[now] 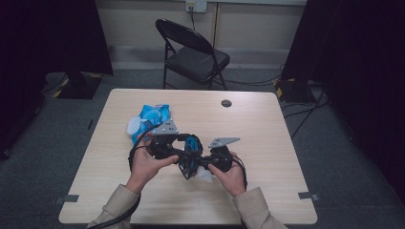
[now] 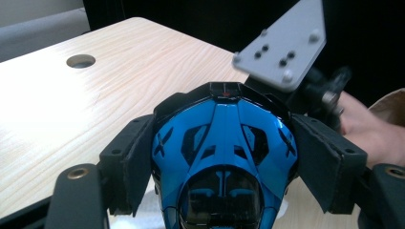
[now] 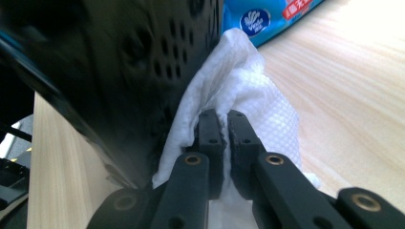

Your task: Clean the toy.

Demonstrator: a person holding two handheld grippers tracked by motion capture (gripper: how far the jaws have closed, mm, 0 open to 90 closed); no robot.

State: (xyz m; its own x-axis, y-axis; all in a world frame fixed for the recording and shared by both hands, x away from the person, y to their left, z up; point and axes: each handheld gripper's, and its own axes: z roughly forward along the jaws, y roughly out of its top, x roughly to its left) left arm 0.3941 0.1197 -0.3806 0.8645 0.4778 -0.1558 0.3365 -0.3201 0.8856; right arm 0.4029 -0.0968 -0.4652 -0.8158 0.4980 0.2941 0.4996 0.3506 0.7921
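Note:
A glossy blue-and-black toy car [image 1: 191, 160] is held just above the table near its front middle. My left gripper [image 1: 187, 156] is shut on the toy car [image 2: 222, 143], its pads [image 2: 138, 162] pressing both sides. My right gripper [image 1: 203, 167] is shut on a white tissue [image 3: 258, 95], and its jaws meet at the gripper's tip [image 3: 224, 129]. The tissue lies against the car's black perforated underside [image 3: 133, 62]. A bit of the tissue [image 1: 205, 175] shows under the car. The right gripper's grey plate [image 2: 284, 45] rises behind the car.
A blue pack of wipes [image 1: 150, 119] lies on the wooden table [image 1: 267, 124] just behind my left hand; it also appears as the pack [image 3: 267, 16]. A round hole [image 1: 226, 103] is at the far middle. A black folding chair [image 1: 193, 52] stands beyond the table.

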